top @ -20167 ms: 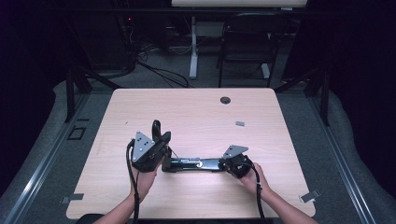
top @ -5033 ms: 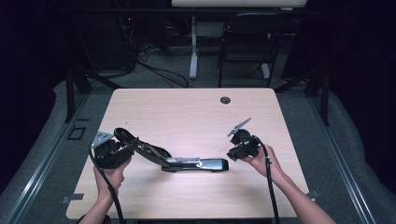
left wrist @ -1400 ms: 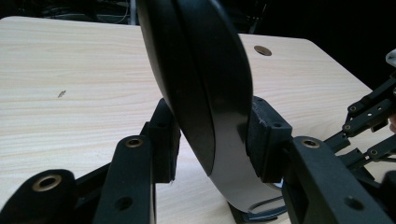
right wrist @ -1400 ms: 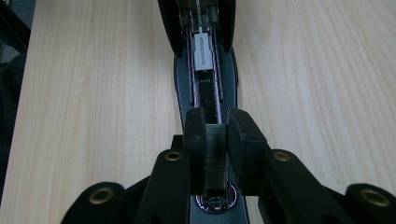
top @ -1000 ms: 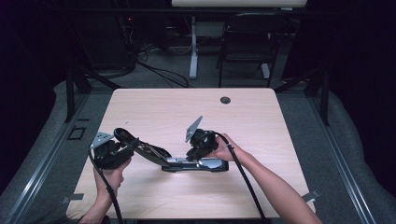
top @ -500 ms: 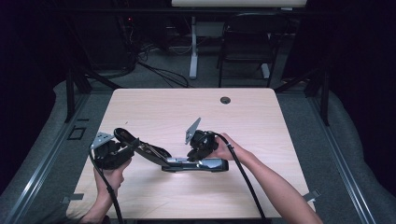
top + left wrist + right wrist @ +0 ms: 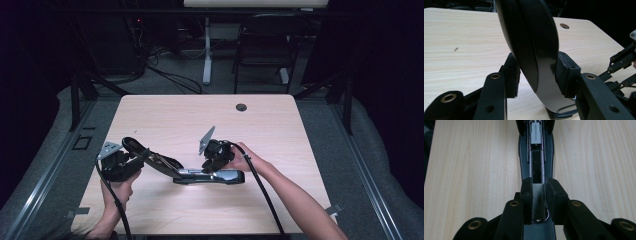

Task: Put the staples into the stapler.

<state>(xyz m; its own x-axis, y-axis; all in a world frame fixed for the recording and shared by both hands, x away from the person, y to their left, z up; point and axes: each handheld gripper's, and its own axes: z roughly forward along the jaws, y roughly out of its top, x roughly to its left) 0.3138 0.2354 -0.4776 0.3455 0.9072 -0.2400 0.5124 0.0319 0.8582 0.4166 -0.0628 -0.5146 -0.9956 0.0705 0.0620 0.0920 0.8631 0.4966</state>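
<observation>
A black stapler lies open on the wooden table (image 7: 280,125). Its base (image 7: 225,177) rests flat and its top cover (image 7: 152,159) is swung up to the left. My left gripper (image 7: 139,156) is shut on that cover (image 7: 531,45), one pad (image 7: 512,75) on each side. My right gripper (image 7: 211,169) points down over the base. Its jaws (image 7: 538,192) stand over the open staple channel (image 7: 536,162) with a grey staple strip (image 7: 538,203) between the pads. These jaws have just been opening slightly, and the pads still lie against the strip.
A round cable hole (image 7: 241,107) sits near the table's far edge. Chairs and desk legs stand on the floor beyond the table. My right gripper's linkage (image 7: 621,62) is at the right edge of the left gripper view.
Five seconds ago my right gripper was out at the table's right side; it now stands over the stapler base. Over the last second neither hand has visibly moved.
</observation>
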